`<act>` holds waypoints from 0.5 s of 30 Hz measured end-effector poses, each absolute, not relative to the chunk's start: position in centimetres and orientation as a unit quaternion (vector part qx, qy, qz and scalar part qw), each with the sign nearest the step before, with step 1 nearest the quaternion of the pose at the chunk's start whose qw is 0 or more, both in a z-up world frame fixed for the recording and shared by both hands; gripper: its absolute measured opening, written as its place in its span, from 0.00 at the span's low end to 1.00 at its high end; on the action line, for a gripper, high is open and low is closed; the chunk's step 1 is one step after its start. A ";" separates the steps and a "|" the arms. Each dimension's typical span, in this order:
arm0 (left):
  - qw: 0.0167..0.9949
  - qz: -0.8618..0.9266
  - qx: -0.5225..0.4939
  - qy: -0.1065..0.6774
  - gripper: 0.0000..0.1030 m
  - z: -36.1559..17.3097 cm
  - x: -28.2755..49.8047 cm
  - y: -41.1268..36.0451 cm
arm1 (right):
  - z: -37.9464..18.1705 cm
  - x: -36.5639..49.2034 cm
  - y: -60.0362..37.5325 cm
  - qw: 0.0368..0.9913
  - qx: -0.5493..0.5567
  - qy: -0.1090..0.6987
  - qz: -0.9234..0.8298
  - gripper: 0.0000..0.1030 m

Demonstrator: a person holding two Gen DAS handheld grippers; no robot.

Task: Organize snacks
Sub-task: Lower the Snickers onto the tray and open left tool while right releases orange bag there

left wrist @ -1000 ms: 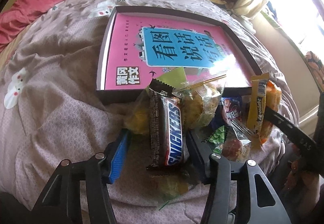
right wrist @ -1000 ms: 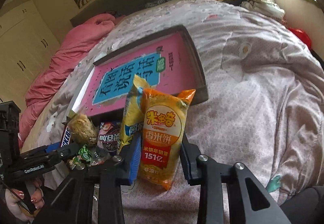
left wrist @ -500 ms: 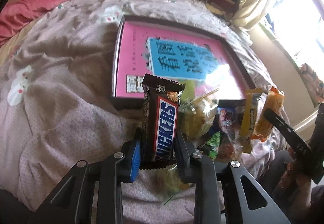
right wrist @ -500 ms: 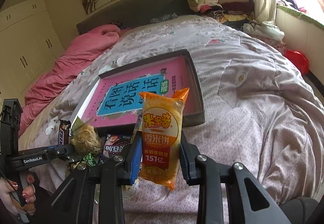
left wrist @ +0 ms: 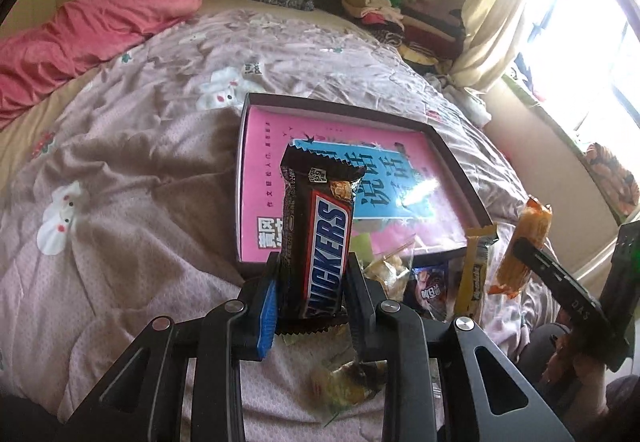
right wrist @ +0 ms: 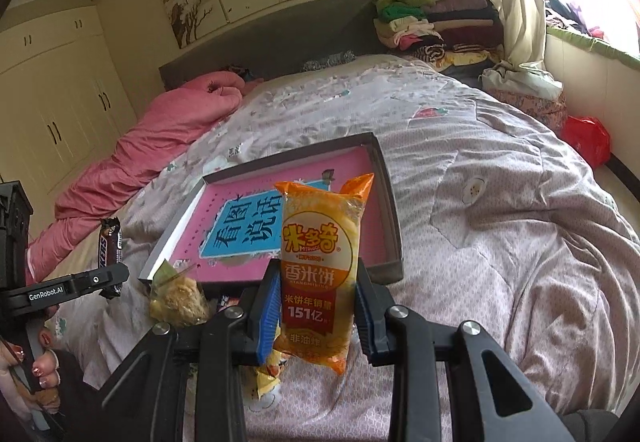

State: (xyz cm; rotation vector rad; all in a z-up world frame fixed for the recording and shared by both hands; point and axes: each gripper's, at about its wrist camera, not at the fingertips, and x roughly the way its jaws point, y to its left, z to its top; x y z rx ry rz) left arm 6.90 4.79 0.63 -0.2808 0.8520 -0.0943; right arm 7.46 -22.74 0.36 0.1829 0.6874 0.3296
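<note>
I have the chocolate bar (left wrist: 316, 246), light, stiff and slick in its wrapper, clamped near its lower end in the left hand-held gripper (left wrist: 310, 302). The right hand-held gripper (right wrist: 316, 314) pinches the puffy, crushable rice cracker pack (right wrist: 320, 266) low down. Both hang above the bed (right wrist: 500, 242), just short of the box (right wrist: 394, 238).

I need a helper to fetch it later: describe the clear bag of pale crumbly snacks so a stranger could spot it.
Find the shallow dark tray with the pink book on the bed. The clear bag lies on the quilt just off the tray's near corner, in the loose pile of snacks. Unlike the printed wrappers around it, it is see-through, showing pale yellowish crumbly pieces, with a green tab at its top.
</note>
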 end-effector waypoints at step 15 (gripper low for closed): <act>0.897 -0.026 -0.137 0.418 0.29 -0.6 9.9 5.5 | 1.2 10.4 -22.4 0.933 0.095 0.308 0.163 0.32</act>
